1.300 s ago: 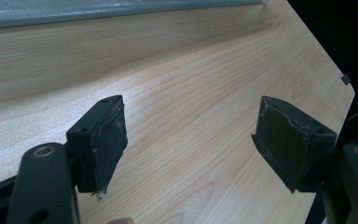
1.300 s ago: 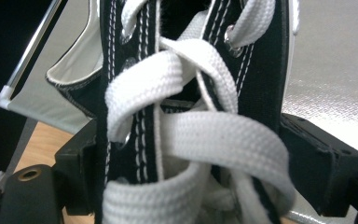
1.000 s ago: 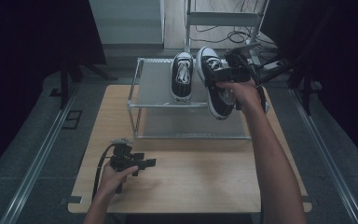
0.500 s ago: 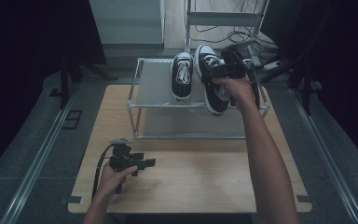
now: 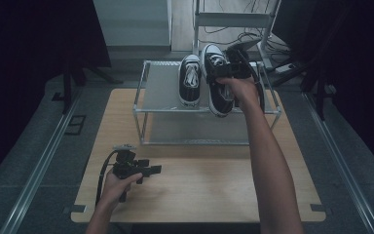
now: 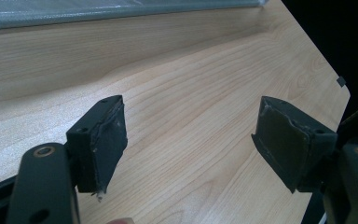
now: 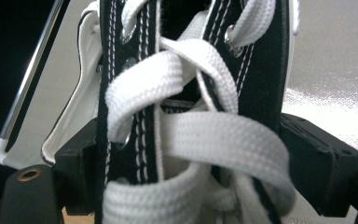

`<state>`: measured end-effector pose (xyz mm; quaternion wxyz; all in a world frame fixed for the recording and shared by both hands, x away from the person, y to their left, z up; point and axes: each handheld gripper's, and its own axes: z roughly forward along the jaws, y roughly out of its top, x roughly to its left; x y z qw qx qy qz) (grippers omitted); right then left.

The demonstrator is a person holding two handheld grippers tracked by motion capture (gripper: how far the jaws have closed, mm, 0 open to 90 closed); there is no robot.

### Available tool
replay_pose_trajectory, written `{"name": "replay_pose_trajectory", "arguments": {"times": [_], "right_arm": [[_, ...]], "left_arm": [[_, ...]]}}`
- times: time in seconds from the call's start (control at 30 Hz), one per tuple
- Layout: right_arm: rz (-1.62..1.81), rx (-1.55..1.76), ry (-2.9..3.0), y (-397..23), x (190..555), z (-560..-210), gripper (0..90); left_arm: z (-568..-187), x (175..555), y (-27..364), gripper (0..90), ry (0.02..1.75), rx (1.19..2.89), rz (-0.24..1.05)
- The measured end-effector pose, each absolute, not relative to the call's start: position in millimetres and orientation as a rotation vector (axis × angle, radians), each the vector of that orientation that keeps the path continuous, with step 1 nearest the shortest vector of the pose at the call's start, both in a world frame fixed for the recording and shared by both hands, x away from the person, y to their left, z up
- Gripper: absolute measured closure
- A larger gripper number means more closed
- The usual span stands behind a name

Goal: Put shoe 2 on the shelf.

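Note:
Two black sneakers with white laces and soles are on the top shelf of a metal rack (image 5: 161,100). The left sneaker (image 5: 190,80) lies flat on the shelf. My right gripper (image 5: 226,75) is shut on the right sneaker (image 5: 215,83), whose toe overhangs the shelf's front rail. In the right gripper view the jaws press the laced upper (image 7: 186,135) from both sides. My left gripper (image 5: 151,169) rests low over the wooden table (image 5: 209,185), open, with nothing between its pads (image 6: 105,135).
The rack stands at the table's far half, with a lower shelf (image 5: 195,127) beneath. A white metal stand (image 5: 233,19) and cables are behind it. Dark curtains flank both sides. Floor rails (image 5: 39,165) run along the table.
My right gripper has carried the right sneaker leftward and down toward the shelf, closer to the left sneaker. The left gripper has stayed put.

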<state>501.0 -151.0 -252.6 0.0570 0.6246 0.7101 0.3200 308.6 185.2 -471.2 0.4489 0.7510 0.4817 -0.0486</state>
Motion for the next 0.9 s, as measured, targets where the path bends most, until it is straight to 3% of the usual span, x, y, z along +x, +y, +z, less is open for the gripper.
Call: {"name": "replay_pose_trajectory", "arguments": {"times": [0.9], "right_arm": [[0.976,2.074,1.98,-144,533,-270,16.3]], "left_arm": [[-472,309,190,25.0,1.192,1.845,-0.128]]}}
